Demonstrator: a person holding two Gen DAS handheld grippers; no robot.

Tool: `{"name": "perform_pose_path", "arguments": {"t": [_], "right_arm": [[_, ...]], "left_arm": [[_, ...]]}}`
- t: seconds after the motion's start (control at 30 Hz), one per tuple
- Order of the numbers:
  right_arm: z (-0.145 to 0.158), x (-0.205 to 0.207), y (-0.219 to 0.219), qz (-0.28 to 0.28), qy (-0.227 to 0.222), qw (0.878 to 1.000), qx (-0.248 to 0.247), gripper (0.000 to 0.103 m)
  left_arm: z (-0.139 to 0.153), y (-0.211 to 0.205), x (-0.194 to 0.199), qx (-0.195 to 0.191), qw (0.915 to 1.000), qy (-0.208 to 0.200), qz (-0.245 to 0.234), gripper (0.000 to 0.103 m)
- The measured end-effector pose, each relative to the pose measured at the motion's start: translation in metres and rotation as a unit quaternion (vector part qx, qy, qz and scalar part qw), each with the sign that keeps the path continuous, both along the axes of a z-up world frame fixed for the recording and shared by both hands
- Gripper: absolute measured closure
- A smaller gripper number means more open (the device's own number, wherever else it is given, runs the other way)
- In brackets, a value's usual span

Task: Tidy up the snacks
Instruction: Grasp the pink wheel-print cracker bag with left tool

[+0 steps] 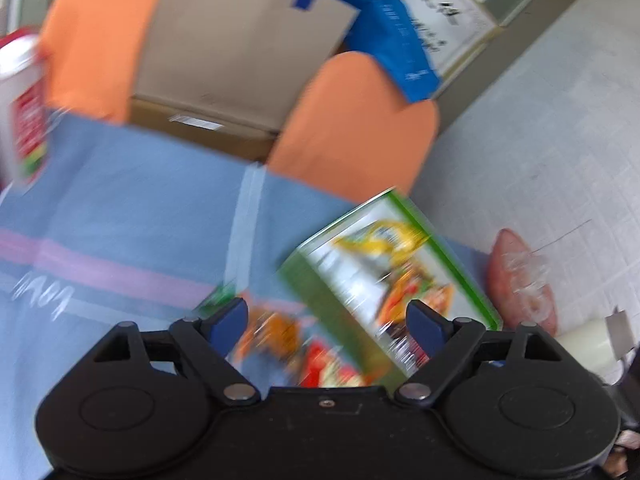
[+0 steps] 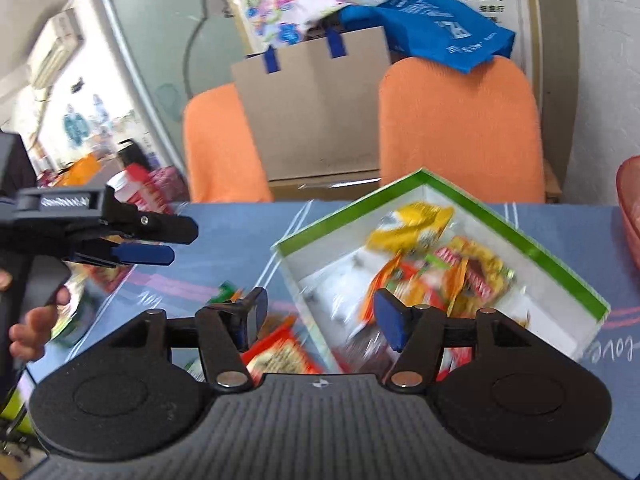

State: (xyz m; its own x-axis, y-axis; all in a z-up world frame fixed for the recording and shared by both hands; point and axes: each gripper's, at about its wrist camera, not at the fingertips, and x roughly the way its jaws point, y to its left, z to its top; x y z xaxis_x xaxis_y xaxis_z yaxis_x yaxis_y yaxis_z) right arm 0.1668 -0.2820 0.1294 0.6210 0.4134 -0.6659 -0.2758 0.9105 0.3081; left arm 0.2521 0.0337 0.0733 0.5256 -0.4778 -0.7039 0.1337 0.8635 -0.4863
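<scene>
The green-rimmed box is sitting on the blue tabletop, tilted cornerwise to the far edge, and it is serving as the landmark here. Inside it, several snack packets in yellow, orange and red are already lying loosely piled, so part of the sorting seems done. More packets are still waiting outside: a red one just beside the box's near-left wall, and a small green one a little farther left of the box. A red-and-white carton is standing well left of the box.

The right claw is hovering over the box's near corner, its jaws spread wide and gripping nothing. The left claw is likewise gaping wide and empty, above the loose packets left of the box; the picture is blurred there.

Beyond the box, the tabletop's far edge is running close to two orange chair backs, so little room is lying behind it. Left of the box the cloth is lying open for moving. To the box's right, a reddish basket is crowding the edge.
</scene>
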Motion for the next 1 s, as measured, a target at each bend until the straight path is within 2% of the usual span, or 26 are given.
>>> {"name": "perform_pose_path", "arguments": {"t": [0.13,0.27,0.47,0.57,0.6,0.67,0.77,0.9,1.0], "right_arm": [[-0.005,-0.016,0.006,0.035,0.025,0.999,0.013,0.005],[-0.023,-0.016,0.041,0.085,0.058,0.995,0.011,0.006],[-0.046,-0.017,0.099,0.168,0.106,0.979,0.039,0.014],[-0.055,-0.017,0.123,0.197,0.128,0.971,0.046,0.016],[-0.058,-0.016,0.131,0.207,0.131,0.968,0.044,0.016],[-0.065,-0.016,0.143,0.218,0.134,0.966,0.031,0.017],[-0.072,-0.014,0.154,0.221,0.136,0.966,0.01,0.015],[-0.075,-0.011,0.158,0.234,0.136,0.963,0.011,0.011],[-0.076,-0.011,0.161,0.247,0.137,0.959,0.003,0.005]], "left_arm": [[-0.016,0.029,-0.03,0.014,0.9985,0.037,0.038,0.0],[-0.031,0.047,-0.047,0.013,0.996,0.075,0.047,0.0],[-0.042,0.066,-0.07,-0.034,0.9934,0.096,0.054,0.0],[-0.048,0.07,-0.08,-0.042,0.9913,0.105,0.068,0.0],[-0.053,0.073,-0.081,-0.047,0.9901,0.11,0.073,0.002],[-0.061,0.077,-0.083,-0.061,0.9867,0.127,0.081,0.012],[-0.065,0.079,-0.087,-0.062,0.9871,0.126,0.076,0.012],[-0.076,0.081,-0.085,-0.073,0.9845,0.138,0.08,0.012],[-0.082,0.081,-0.084,-0.071,0.9844,0.144,0.073,0.012]]}}
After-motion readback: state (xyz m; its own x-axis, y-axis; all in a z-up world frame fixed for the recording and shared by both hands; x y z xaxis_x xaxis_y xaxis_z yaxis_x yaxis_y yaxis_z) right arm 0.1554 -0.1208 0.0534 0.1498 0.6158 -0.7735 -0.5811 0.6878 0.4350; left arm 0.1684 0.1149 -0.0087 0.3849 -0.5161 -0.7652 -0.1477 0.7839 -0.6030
